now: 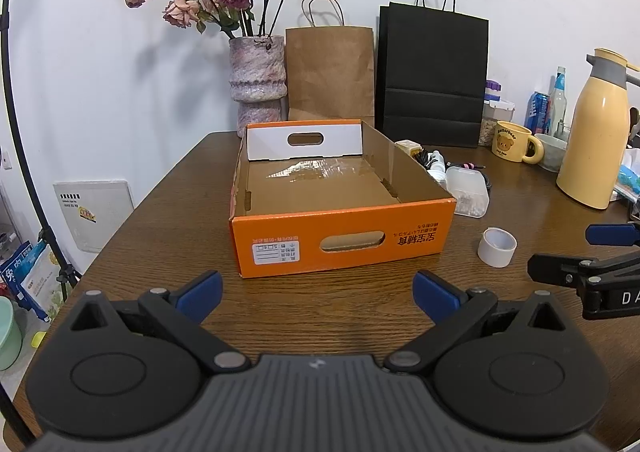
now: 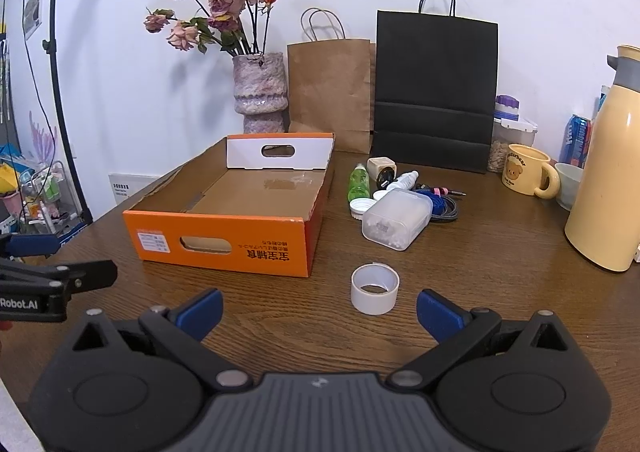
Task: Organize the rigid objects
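We judge the job barely begun: the orange cardboard box point(image 2: 224, 228) holds nothing that we can see, its brown floor bare in both wrist views. Our left gripper point(image 1: 318, 294) has its jaws spread wide and empty, with the box straight ahead of them and squarely between their lines. Our right gripper point(image 2: 320, 310) is likewise spread and holds nothing; the white tape roll point(image 2: 375, 288) stands on the wooden table point(image 2: 480, 292) just ahead of its jaws, slightly toward the right-hand one, not touching either.

Everything else is still to be gathered. Beyond the roll, farther ahead of the right jaws, lie a frosted plastic case point(image 2: 396, 217), a green bottle point(image 2: 359, 181), a white bottle cap point(image 2: 361, 207), a small white dropper bottle point(image 2: 404, 180) and a tangle of cables point(image 2: 442, 203), all beside the box and outside it. We reckon the tape roll the nearest first candidate.
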### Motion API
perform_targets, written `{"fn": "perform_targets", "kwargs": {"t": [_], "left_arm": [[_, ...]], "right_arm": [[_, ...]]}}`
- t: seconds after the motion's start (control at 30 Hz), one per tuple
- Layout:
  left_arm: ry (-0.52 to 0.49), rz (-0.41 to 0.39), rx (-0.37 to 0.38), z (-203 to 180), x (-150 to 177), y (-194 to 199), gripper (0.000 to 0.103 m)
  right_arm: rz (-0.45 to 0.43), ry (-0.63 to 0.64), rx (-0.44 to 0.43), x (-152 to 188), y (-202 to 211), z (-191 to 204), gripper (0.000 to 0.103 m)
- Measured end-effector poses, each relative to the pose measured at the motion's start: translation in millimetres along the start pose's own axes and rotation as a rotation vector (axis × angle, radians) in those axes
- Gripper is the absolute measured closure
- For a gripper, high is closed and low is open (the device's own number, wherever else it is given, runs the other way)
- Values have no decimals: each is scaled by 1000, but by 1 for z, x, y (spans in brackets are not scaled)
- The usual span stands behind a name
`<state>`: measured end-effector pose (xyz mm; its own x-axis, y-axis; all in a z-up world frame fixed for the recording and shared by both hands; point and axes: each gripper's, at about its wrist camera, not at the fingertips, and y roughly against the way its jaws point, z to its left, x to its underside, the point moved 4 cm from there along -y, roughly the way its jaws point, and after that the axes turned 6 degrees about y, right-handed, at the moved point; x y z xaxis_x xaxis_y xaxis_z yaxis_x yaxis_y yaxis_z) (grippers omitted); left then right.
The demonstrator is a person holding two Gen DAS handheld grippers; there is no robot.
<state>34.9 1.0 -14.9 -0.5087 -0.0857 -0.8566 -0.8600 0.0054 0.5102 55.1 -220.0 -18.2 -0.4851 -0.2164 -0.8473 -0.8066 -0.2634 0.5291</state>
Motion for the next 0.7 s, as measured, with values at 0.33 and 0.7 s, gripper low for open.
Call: {"fn": "perform_targets", "kwargs": {"t": [0.33,0.7], "left_arm": [[1,-1,2,-1,0,0,0],[8,-14,13,-1,-1,6,0]], "right_arm": [[0,0,0,-1,0,1,0],[-4,1,-2,-2,2,0,0]]}}
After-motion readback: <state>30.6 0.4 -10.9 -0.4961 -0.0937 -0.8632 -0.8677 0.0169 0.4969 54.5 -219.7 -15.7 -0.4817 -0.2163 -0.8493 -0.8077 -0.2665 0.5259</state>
